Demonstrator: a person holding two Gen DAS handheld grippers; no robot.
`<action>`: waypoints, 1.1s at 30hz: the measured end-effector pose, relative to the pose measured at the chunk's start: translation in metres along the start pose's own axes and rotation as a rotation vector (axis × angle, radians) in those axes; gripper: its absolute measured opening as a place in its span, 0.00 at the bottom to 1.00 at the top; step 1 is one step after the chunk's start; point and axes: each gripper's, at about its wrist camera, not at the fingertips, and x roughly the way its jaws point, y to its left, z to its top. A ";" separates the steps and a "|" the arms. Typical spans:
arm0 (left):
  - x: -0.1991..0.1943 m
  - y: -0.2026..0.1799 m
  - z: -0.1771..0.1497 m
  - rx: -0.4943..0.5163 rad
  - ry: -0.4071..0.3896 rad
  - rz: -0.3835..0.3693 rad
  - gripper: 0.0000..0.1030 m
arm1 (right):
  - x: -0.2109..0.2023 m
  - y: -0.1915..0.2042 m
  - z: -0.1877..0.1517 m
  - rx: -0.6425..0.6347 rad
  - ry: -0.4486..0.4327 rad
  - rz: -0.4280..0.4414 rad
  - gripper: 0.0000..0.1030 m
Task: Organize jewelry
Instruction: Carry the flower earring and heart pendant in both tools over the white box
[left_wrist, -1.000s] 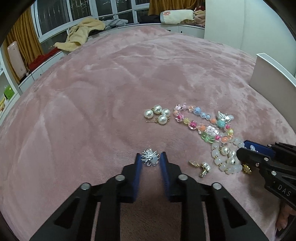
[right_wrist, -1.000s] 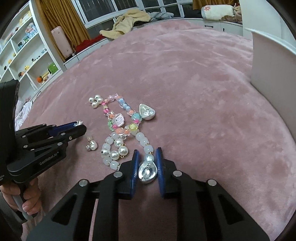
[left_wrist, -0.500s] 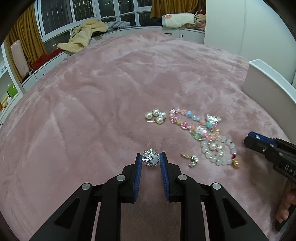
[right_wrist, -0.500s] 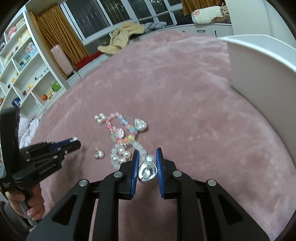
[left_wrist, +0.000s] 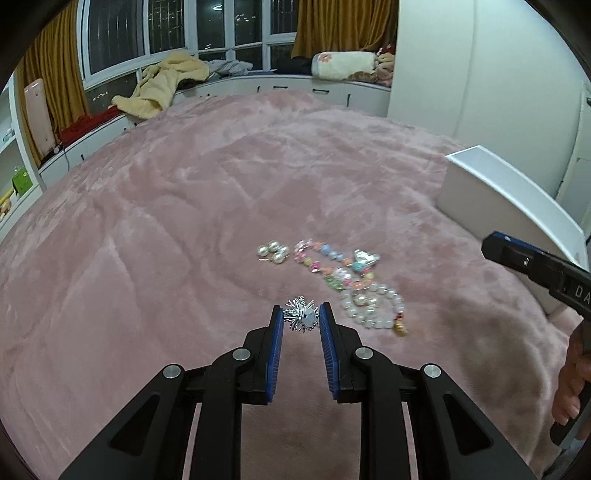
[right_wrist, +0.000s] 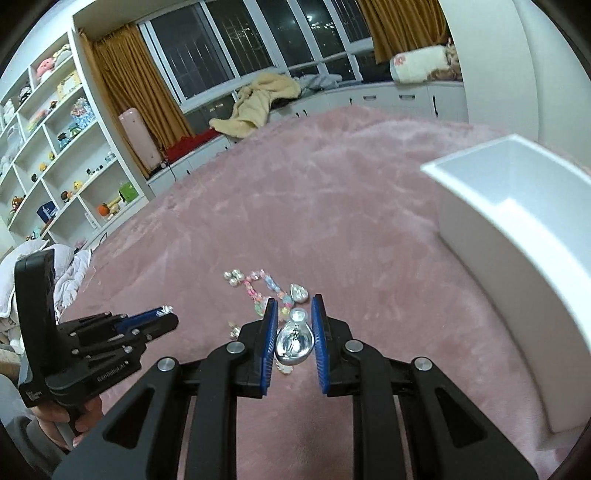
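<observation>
My left gripper (left_wrist: 301, 314) is shut on a spiky silver brooch (left_wrist: 301, 319), lifted above the pink blanket (left_wrist: 184, 221). My right gripper (right_wrist: 294, 306) is shut on a shiny silver teardrop earring (right_wrist: 294, 341), also held in the air. On the blanket below lie a cluster of pearl earrings (left_wrist: 273, 253), a colourful bead bracelet (left_wrist: 328, 264), a white bead bracelet (left_wrist: 373, 308) and a second silver teardrop piece (right_wrist: 299, 293). An open white box (right_wrist: 517, 229) stands to the right. In the left wrist view the right gripper (left_wrist: 517, 258) hangs in front of the box.
The left gripper (right_wrist: 162, 315) shows at lower left in the right wrist view, with a hand under it. White shelves (right_wrist: 55, 155) with toys line the left wall. A window bench with a yellow garment (left_wrist: 162, 85) runs along the back.
Both grippers have risen off the blanket with their pieces still clamped. The jewelry left below looks smaller and farther. The white box has come further into the right wrist view.
</observation>
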 end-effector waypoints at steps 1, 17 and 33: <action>-0.006 -0.004 0.002 0.006 -0.010 -0.002 0.24 | -0.004 0.001 0.002 -0.002 -0.007 -0.001 0.18; -0.045 -0.072 0.054 0.084 -0.110 -0.084 0.24 | -0.079 -0.026 0.042 -0.029 -0.077 -0.113 0.18; -0.020 -0.198 0.106 0.216 -0.126 -0.219 0.24 | -0.140 -0.134 0.046 0.027 -0.091 -0.338 0.18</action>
